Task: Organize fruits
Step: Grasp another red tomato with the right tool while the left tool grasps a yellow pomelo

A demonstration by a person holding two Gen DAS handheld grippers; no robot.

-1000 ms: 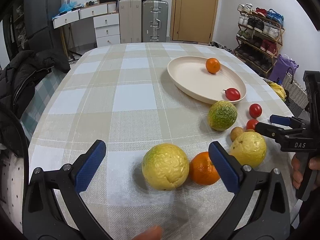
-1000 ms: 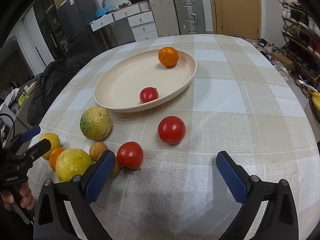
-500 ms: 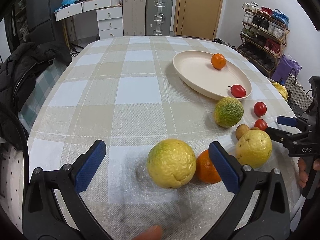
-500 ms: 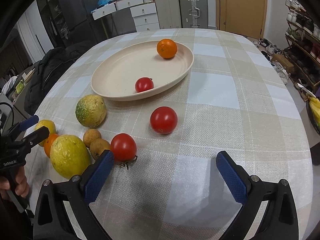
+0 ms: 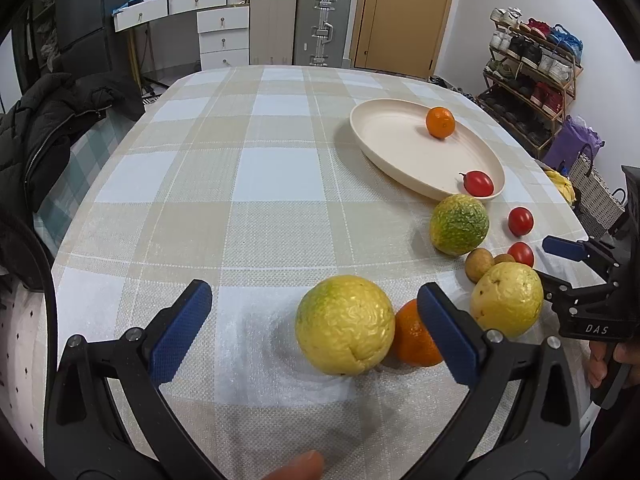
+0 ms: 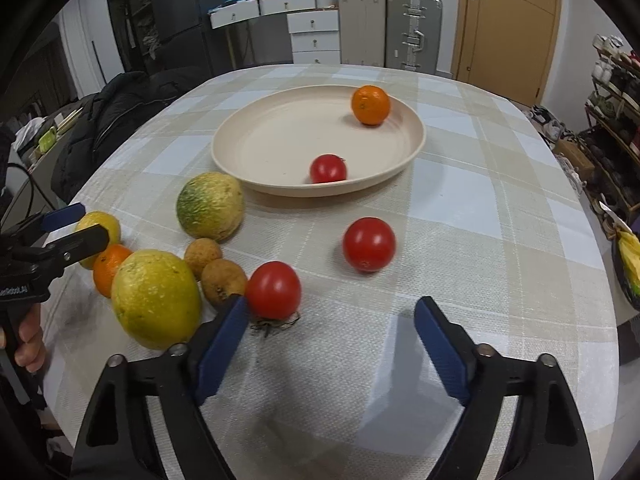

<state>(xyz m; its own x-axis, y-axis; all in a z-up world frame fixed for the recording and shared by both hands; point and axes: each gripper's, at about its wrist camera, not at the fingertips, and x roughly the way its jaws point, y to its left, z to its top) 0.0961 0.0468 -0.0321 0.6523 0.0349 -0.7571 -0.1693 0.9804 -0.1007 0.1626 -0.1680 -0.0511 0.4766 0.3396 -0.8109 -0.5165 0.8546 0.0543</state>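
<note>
A cream plate [image 5: 392, 148] [image 6: 272, 140] holds an orange [image 5: 440, 122] [image 6: 370, 105] and a small tomato [image 5: 479, 183] [image 6: 328, 168]. On the checked cloth lie a yellow citrus [image 5: 345, 330], an orange [image 5: 414, 340] behind it, a second yellow citrus [image 5: 506, 299] [image 6: 156, 298], a green-yellow citrus [image 5: 459, 224] [image 6: 210, 211], two brown fruits [image 6: 222, 282] and two tomatoes [image 6: 273, 290] [image 6: 369, 244]. My left gripper [image 5: 316, 328] is open, with the yellow citrus between its fingers. My right gripper [image 6: 332, 338] is open, its left finger just below the near tomato.
The table's right edge drops off beside a shoe rack [image 5: 532, 64] and a basket [image 5: 596, 200]. A black jacket [image 5: 52, 128] lies at the table's left. Drawers and suitcases [image 5: 300, 24] stand at the back wall.
My left gripper has moved forward and right, so the yellow citrus now sits between its fingers. My right gripper has moved left and closer to the near tomato.
</note>
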